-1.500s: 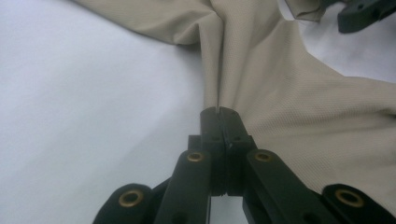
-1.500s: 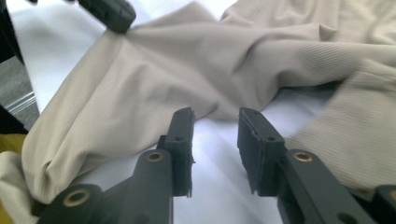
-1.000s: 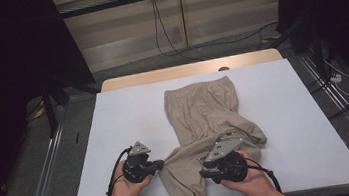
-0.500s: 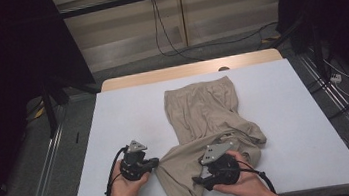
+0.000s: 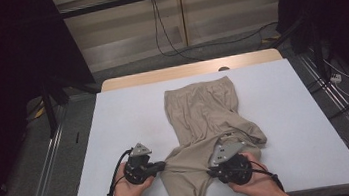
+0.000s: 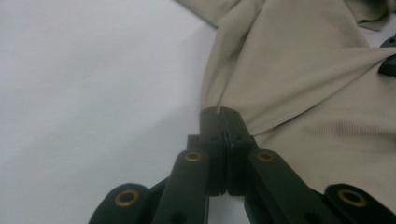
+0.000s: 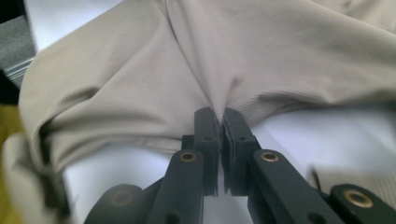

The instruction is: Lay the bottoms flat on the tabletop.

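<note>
White and broad, the bench fills the middle of the room, and on it we see beige trousers lying from the far middle toward the near edge, crumpled at the near end. Our left claw is clamped on the cloth's left edge. Our right claw has just been closing and now pinches a raised fold of the same trousers near the front.
</note>
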`<state>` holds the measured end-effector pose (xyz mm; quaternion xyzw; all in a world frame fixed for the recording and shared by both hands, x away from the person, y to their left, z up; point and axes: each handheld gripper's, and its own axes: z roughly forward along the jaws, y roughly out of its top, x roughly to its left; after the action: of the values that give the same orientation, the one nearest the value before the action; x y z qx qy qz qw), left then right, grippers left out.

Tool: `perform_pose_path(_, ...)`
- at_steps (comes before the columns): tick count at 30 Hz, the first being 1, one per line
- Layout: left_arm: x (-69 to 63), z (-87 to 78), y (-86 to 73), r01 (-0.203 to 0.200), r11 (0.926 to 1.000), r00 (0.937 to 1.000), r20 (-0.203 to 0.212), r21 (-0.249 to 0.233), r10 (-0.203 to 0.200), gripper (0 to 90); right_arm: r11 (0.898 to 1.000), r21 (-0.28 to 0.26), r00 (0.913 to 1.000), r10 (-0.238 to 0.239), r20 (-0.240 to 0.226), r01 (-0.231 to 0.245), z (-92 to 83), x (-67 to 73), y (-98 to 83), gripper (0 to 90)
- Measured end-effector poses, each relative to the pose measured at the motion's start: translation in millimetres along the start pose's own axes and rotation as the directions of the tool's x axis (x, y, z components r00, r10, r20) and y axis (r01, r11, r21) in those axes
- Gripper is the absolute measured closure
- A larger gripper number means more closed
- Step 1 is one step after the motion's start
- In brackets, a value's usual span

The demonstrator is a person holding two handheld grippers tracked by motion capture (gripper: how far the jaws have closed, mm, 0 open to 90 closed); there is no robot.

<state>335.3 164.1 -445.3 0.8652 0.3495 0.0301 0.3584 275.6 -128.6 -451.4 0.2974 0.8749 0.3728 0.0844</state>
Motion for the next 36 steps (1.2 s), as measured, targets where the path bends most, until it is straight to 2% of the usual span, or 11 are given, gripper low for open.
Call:
perform_pose_path(7,-27.3,3.1,-3.7,-0.046,0.9981,0.9972,0.061,0.040,0.044,89.1,0.999,0.031,0.9999,0.012,0.001,-0.012,-26.7,4.8,-23.2,86.2)
perform_pose_path(10,-40.6,0.7,-6.0,-0.072,0.9964,0.9921,0.106,0.045,0.067,89.2,0.999,0.038,0.9997,0.023,0.008,-0.023,-35.5,8.1,-34.0,86.0)
perform_pose_path(12,-48.2,-0.8,-8.5,-0.087,0.9949,0.9912,0.105,0.051,0.081,89.2,0.999,0.027,0.9996,0.022,0.015,-0.023,-42.1,10.3,-38.3,84.5)
perform_pose_path(15,-53.4,-4.7,-12.0,-0.093,0.9950,0.9897,0.113,0.037,0.088,88.6,0.999,0.000,0.9993,0.036,0.007,-0.036,-46.1,10.7,-38.7,76.8)
perform_pose_path(17,-54.2,-7.8,-11.6,-0.095,0.9952,0.9925,0.079,0.023,0.093,81.4,0.999,-0.024,0.9993,0.038,0.004,-0.038,-46.8,10.7,-34.8,64.9)
perform_pose_path(21,-49.6,-10.5,-3.5,-0.108,0.9933,0.9914,0.069,-0.039,0.111,72.6,0.998,-0.058,0.9997,0.019,-0.017,-0.020,-38.9,12.9,-21.7,63.7)
perform_pose_path(26,-32.7,5.2,16.8,-0.117,0.9888,0.9931,-0.004,-0.093,0.117,63.7,0.999,-0.023,0.9984,-0.028,-0.050,0.026,-14.6,15.9,-6.1,64.7)
perform_pose_path(29,-13.0,17.8,30.8,-0.059,0.9933,0.9979,-0.032,-0.099,0.056,66.3,0.999,-0.012,0.9976,-0.045,-0.053,0.044,-1.2,17.8,2.0,58.4)
perform_pose_path(31,0.6,28.8,41.1,-0.079,0.9914,0.9934,-0.091,-0.105,0.070,67.2,0.998,-0.013,0.9955,-0.065,-0.069,0.064,6.5,21.3,8.2,58.4)
perform_pose_path(33,13.8,42.3,49.6,-0.019,0.9940,0.9968,-0.079,-0.107,0.011,64.5,0.997,-0.014,0.9928,-0.074,-0.094,0.073,12.2,26.4,12.1,56.7)
perform_pose_path(36,18.9,53.5,57.5,-0.050,0.9933,0.9940,-0.102,-0.104,0.039,56.8,0.995,-0.011,0.9907,-0.096,-0.097,0.095,18.6,33.5,10.3,53.1)
